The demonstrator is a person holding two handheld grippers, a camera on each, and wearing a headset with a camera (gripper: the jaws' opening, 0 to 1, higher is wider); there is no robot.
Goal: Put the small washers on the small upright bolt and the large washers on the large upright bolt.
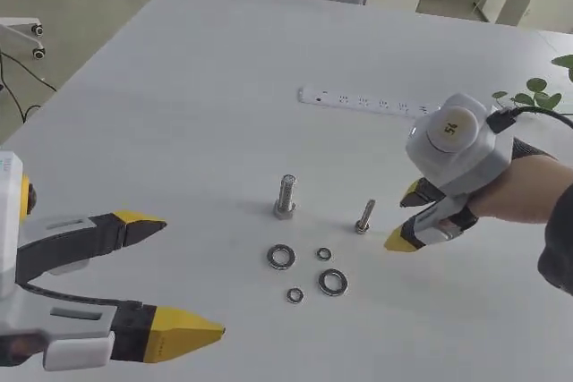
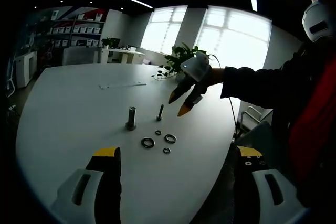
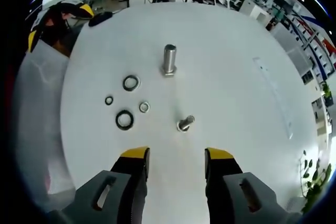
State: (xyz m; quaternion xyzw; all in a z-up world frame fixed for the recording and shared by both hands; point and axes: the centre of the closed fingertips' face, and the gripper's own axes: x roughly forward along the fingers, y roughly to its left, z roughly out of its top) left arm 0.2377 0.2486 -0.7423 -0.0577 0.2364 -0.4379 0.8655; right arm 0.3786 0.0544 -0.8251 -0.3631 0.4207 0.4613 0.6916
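A round cream disc (image 1: pixel 450 129) on top of the right gripper (image 1: pixel 403 217) carries dark printed characters that look like "54", turned sideways. The second character is too small to be sure of.

Bare white tabletop (image 1: pixel 161 96) surrounds the large upright steel bolt (image 1: pixel 286 196) and the small upright steel bolt (image 1: pixel 364 216), with a clear gap between them. Four flat steel washers (image 1: pixel 271 258) lie near them on the person's side; a long white power strip (image 1: pixel 367 102) lies well behind.
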